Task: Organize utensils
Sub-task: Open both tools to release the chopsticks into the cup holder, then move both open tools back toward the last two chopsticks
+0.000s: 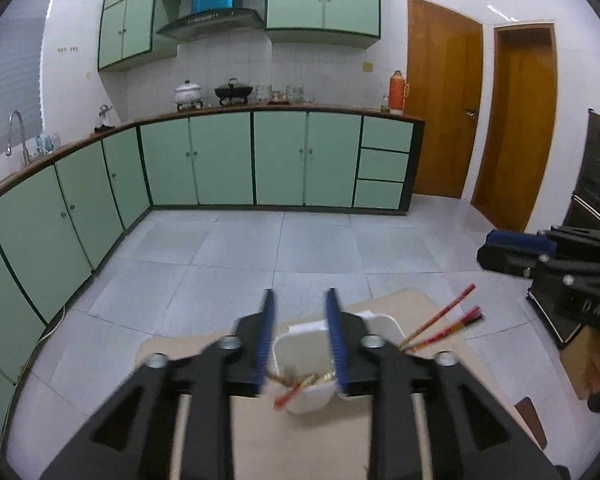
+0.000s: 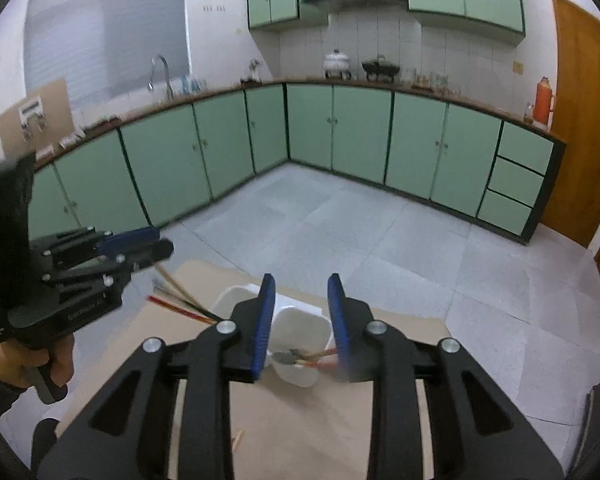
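Here the risk is that the white holder [image 1: 306, 368], light and near the counter [image 2: 340, 420] edge, tips if the long chopsticks [image 1: 440, 322] are bumped. Both left tongs [image 1: 300, 336] and right tongs [image 2: 300, 320] stand partly open and empty above it. Red-gold chopsticks lean out sideways.

Right gripper [image 2: 302, 320]: jaws apart over white container [image 2: 300, 330] holding utensils [image 2: 300, 357]. Left gripper [image 2: 156, 246], far left, hand-held, above chopsticks [image 2: 180, 304] leaning from second compartment. Tan counter [image 2: 300, 420] beneath.
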The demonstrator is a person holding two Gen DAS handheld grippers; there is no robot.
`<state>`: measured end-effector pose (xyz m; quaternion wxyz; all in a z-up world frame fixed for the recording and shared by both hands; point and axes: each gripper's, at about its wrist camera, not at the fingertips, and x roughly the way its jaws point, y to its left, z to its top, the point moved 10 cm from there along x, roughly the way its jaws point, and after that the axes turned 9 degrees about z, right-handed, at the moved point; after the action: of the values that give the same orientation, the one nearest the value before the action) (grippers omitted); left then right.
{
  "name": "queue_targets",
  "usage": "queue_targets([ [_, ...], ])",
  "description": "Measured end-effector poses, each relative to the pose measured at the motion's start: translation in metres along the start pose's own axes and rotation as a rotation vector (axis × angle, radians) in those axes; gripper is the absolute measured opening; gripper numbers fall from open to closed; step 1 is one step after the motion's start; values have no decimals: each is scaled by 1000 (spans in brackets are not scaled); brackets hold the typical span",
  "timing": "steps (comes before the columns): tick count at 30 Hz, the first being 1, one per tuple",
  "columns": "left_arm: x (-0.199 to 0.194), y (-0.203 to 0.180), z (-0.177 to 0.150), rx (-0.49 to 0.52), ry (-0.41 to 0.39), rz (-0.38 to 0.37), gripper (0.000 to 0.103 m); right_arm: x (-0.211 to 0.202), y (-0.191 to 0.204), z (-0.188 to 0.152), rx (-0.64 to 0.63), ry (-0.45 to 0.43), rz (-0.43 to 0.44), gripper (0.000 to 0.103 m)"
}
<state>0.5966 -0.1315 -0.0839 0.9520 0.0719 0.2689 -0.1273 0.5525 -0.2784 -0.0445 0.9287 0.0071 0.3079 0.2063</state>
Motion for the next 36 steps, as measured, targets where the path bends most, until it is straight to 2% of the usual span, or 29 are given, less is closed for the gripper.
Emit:
queue_targets([
  [3,-29,4,-7,16,-17,3,35,-33,13,-12,-19,-57,18,27],
  [5,-49,7,-13,1,-24,-8,40,-51,23,-26,-29,-75,33,27],
  [7,-72,12,-26,-17,-27,-14,50,-71,33,-53,-39,-89,40,31],
  [9,-91,13,-44,-9,-27,-11,52,-81,40,-81,-40,-89,39,32],
  [11,-109,14,-71,-23,-15,-21,54,-89,49,-124,-52,-72,25,32],
  [14,-128,14,-108,-38,-4,-9,61,-88,63,-190,-3,-20,42,32],
  [16,-142,12,-144,-52,0,3,68,-84,76,-233,20,15,43,32],
  [20,-159,2,-213,-53,18,23,68,-65,104,-316,82,106,76,32],
  [22,-163,-4,-241,-36,29,47,68,-57,120,-343,76,130,83,32],
  [23,-163,-8,-257,-34,53,52,68,-54,127,-353,74,142,95,32],
  [27,-165,-8,-284,-105,121,47,68,-49,147,-374,24,168,104,32],
  [31,-168,-8,-287,-137,131,56,68,-46,154,-385,-7,188,106,33],
  [36,-165,-10,-281,-156,130,47,68,-38,152,-378,-23,181,111,33],
])
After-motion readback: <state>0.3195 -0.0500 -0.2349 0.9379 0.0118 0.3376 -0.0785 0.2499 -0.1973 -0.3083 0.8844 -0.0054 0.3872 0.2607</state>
